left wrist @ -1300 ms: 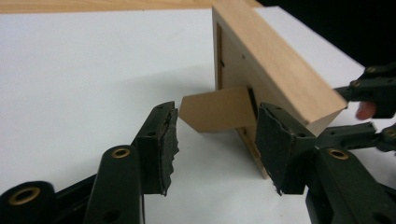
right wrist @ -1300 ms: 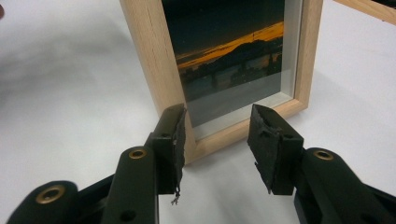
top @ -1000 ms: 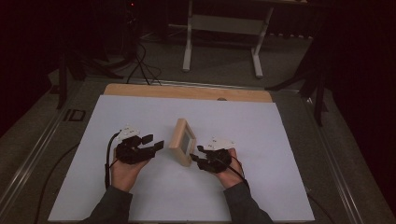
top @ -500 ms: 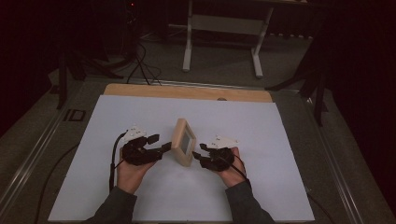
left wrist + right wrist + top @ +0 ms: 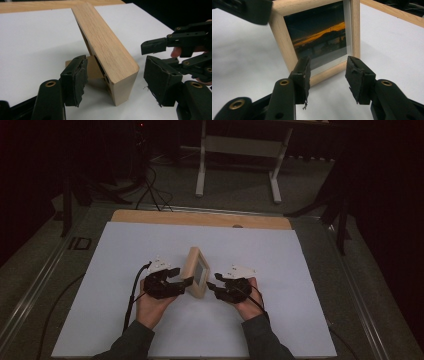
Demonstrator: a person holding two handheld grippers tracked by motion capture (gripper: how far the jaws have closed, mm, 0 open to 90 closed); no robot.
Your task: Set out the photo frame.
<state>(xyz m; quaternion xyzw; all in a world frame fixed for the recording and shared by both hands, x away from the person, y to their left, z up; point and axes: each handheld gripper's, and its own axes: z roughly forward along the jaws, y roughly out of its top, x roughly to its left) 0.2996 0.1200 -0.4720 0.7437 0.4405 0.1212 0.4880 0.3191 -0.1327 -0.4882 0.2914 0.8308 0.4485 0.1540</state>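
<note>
Wooden photo frame (image 5: 195,272), upright on white sheet (image 5: 120,255). Left gripper (image 5: 181,283): jaws spread, straddling frame's near corner. Right gripper (image 5: 212,287): jaws spread, facing glass.

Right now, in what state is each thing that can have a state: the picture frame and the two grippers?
Picture frame: standing upright on the white table surface, propped by its back stand; photo side faces the right gripper.
Left gripper: open, jaws on either side of the frame's near corner, not closed on it.
Right gripper: open, pointing at the frame's front, holding nothing.
</note>
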